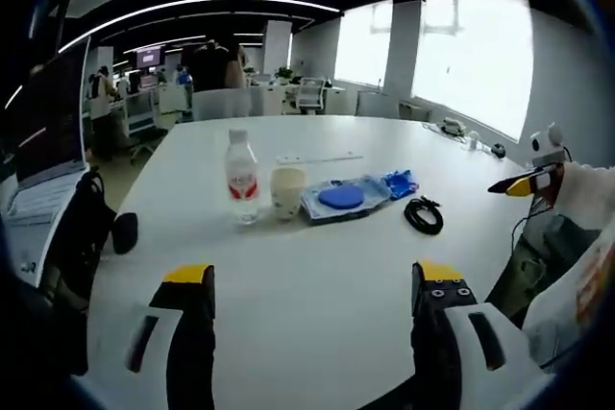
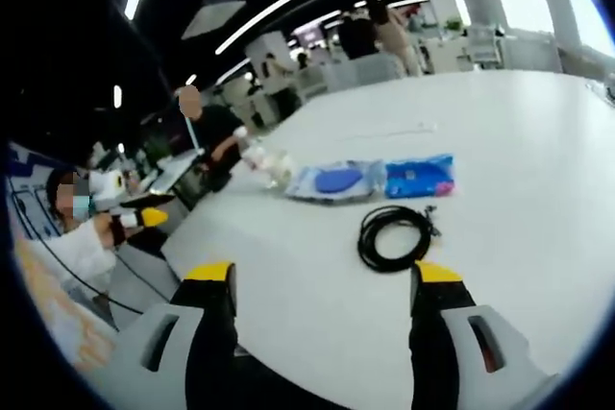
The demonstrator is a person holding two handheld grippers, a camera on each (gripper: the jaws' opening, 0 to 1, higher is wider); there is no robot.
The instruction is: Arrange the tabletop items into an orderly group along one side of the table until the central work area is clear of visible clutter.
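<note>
Here, in the left gripper view, I hold my left gripper [image 1: 312, 280] low in the frame with its 2 yellow-tipped jaws spread wide and nothing between them, above the white tabletop [image 1: 317, 324]. Across the middle of that frame sits a row of items: a clear plastic water bottle with a red label [image 1: 241, 178], a pale paper cup [image 1: 287, 191] just beside it to the right, then a clear plastic bag holding a round blue disc [image 1: 341, 198], with a blue foil packet [image 1: 399, 182] touching its right end. A coiled black cable [image 1: 424, 214] lies apart, lower right of the packet. A small black object [image 1: 125, 232] rests near the left edge of the tabletop.

In the right gripper view, my right gripper [image 2: 320, 280] is likewise spread and empty at the bottom of the frame, with the cable just above its jaws and the bag and packet beyond, at centre.
</note>
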